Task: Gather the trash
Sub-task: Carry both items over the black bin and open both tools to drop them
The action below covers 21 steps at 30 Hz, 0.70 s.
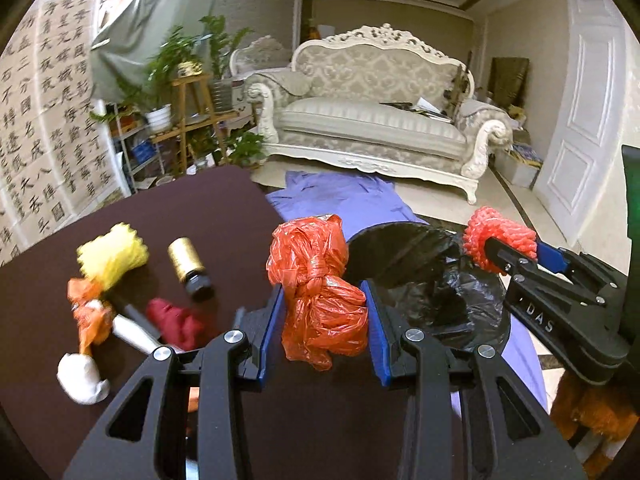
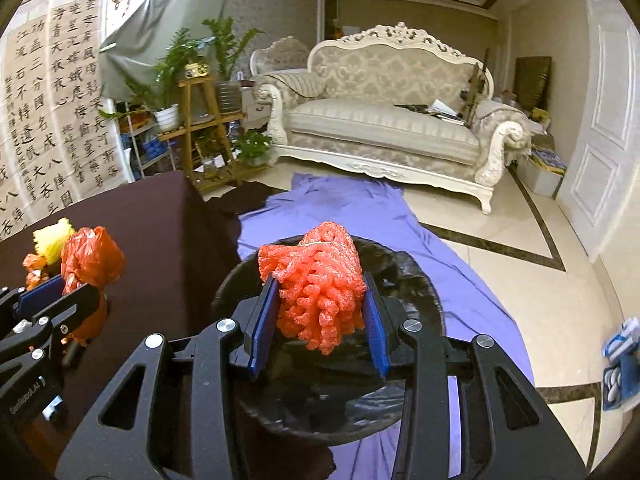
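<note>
Living room, dark bench [image 1: 200, 208], black-lined bin [image 2: 240, 280] beside it on purple sheet. Right tongs [image 2: 318, 308] pinching red foam net [image 2: 316, 292], directly over bin mouth. Left tongs [image 1: 324, 312] pinching knotted red bag [image 1: 316, 288], above bench edge, bin just rightward. Right hand nearer drop.
</note>
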Motion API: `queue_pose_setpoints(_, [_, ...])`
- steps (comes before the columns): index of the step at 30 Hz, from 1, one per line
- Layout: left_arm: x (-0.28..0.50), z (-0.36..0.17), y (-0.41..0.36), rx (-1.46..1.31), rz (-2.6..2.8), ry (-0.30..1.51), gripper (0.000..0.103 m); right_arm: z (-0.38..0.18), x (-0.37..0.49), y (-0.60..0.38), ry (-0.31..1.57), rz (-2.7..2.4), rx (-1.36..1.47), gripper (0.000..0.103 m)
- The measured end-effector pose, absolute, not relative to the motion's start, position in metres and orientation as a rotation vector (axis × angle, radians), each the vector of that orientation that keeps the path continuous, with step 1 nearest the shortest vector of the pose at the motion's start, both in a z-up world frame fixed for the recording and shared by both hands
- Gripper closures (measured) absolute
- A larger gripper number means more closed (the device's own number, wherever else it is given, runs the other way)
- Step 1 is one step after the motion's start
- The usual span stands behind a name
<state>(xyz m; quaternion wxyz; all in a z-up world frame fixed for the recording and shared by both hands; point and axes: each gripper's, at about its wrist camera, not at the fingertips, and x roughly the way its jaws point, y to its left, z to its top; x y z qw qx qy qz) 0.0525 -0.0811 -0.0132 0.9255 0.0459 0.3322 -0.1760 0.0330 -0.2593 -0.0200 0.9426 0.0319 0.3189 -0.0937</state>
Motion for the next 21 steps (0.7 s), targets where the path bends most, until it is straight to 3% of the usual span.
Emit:
queue_pose_setpoints(10, [0.076, -0.025, -0.123, 0.163, -0.386, 0.685, 0.063, -0.029, 0.048, -0.285, 0.647, -0.219, 0.094, 0.062])
queue_pose_setpoints(13, [0.081, -0.027, -0.129, 0.175, -0.383, 0.687, 0.049, -0.029, 0.049, -0.290, 0.633, -0.235, 0.101, 0.049])
queue_pose_setpoints(14, [0.082, -0.027, -0.129, 0.178, -0.378, 0.681, 0.040, -0.030, 0.049, -0.292, 0.633, -0.242, 0.105, 0.048])
queue_pose_setpoints(15, [0.082, -0.027, -0.129, 0.180, -0.371, 0.674, 0.037, -0.030, 0.049, -0.293, 0.634, -0.246, 0.109, 0.048])
queue_pose_setpoints(21, [0.081, -0.026, -0.126, 0.187, -0.359, 0.670, 0.030, -0.029, 0.043, -0.298, 0.640, -0.267, 0.117, 0.048])
